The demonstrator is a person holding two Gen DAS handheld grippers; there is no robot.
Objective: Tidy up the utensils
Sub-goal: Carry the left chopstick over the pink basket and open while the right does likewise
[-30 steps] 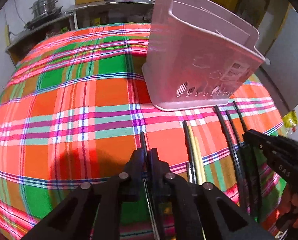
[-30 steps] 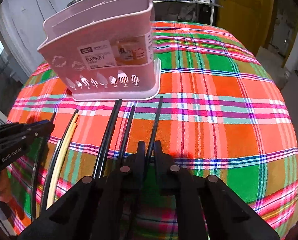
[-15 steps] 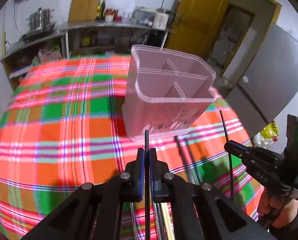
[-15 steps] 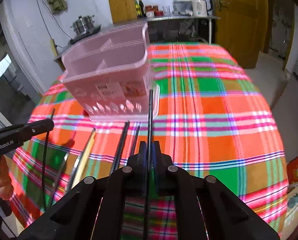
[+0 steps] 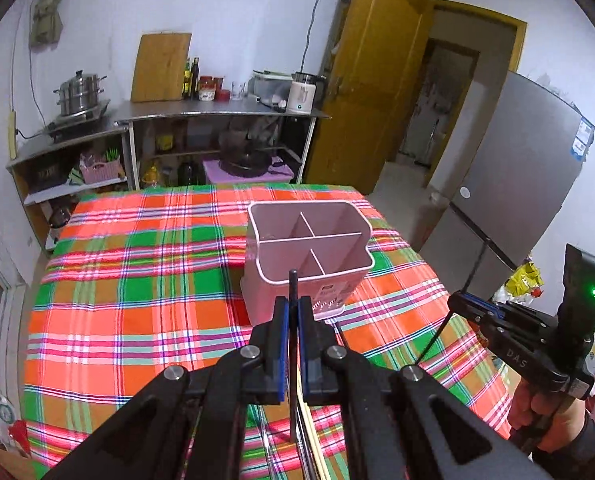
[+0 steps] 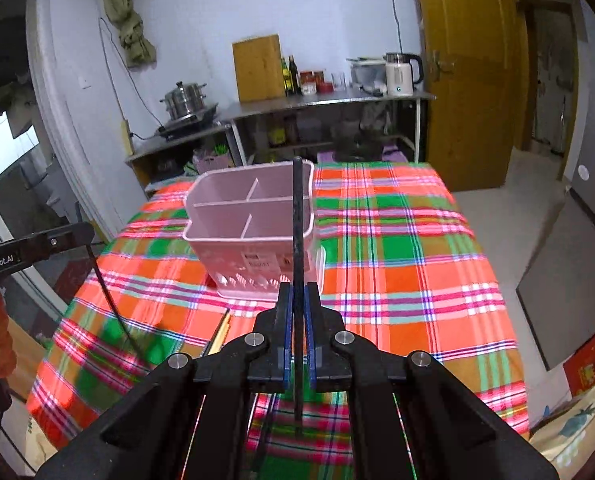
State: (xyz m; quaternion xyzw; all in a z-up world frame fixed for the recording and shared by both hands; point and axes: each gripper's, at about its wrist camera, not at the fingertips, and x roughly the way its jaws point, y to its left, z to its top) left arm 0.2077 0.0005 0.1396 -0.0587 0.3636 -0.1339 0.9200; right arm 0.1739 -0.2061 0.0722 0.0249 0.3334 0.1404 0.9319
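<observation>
Both grippers were held raised above the plaid tablecloth (image 5: pixel 137 320), angled downward toward the pink utensil basket (image 5: pixel 309 256). The left gripper (image 5: pixel 293 312) was clamped on one black chopstick (image 5: pixel 293 284), its tip showing just past the fingertips in front of the basket's near wall. The right gripper (image 6: pixel 297 300) was likewise pinched on a second black chopstick (image 6: pixel 297 216), which stood up across the basket's right corner in the right wrist view. The right gripper's handle was gripped by a hand (image 5: pixel 553 428) at the lower right of the left wrist view. One basket was seen on the cloth, divided into four compartments, all of them empty. Further chopsticks lay on the cloth beneath the grippers, including a pale one (image 6: pixel 221 332); their number could not be told.
</observation>
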